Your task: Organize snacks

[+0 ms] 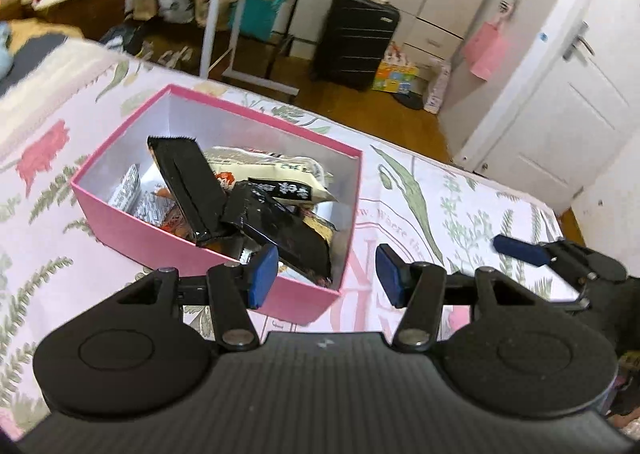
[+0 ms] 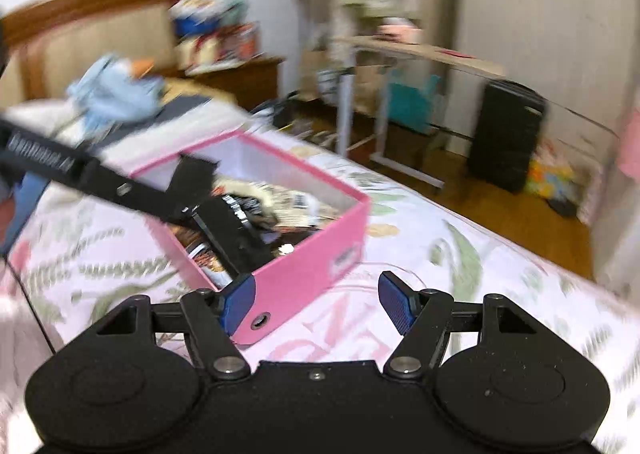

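The left gripper (image 1: 326, 272) is standing open with nothing between its blue pads, hanging over the near corner of the pink box (image 1: 132, 221). The right gripper (image 2: 318, 304) is gaping too, empty, beside that box's corner. The snack packets (image 1: 256, 197) are lying heaped inside the box, their print too small to read. On the floral bedspread (image 1: 440, 213), "Where" is showing; the remaining words are cut off. Beyond, a black suitcase (image 1: 356, 41) is standing blurred.

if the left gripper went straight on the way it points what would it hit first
Probably the near right corner of the pink box, or the floral bedcover beside it; the left gripper is empty, and depth is unclear.
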A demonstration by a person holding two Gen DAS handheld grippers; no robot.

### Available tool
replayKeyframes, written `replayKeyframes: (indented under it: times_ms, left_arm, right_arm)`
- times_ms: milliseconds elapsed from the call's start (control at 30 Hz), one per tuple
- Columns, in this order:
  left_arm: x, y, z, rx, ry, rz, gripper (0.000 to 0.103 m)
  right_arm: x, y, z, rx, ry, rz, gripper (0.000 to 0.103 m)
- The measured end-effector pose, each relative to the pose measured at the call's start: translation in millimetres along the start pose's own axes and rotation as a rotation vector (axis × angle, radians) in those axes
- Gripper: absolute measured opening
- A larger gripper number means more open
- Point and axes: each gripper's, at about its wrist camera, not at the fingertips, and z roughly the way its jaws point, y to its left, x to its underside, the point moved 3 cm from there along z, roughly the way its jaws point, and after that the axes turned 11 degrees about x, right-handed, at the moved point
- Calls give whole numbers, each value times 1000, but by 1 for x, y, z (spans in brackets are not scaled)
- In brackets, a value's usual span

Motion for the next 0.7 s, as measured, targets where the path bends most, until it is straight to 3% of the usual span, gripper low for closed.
replayKeyframes:
  times_ms: [133, 300, 400, 700]
  left_arm:
    - [8, -25, -13, 21, 10, 122, 54]
    - [23, -47, -27, 48, 8, 179, 60]
    - [35, -60, -31, 67, 6, 243, 69]
    - [62, -82, -41, 69, -32, 314, 88]
  right_arm:
    - [17, -9, -27, 169, -52, 14, 73]
    - [30, -25, -55, 249, -41, 114, 73]
    - [35, -33, -78, 329, -66, 213, 73]
    - [55, -27, -118, 404, -58, 334, 77]
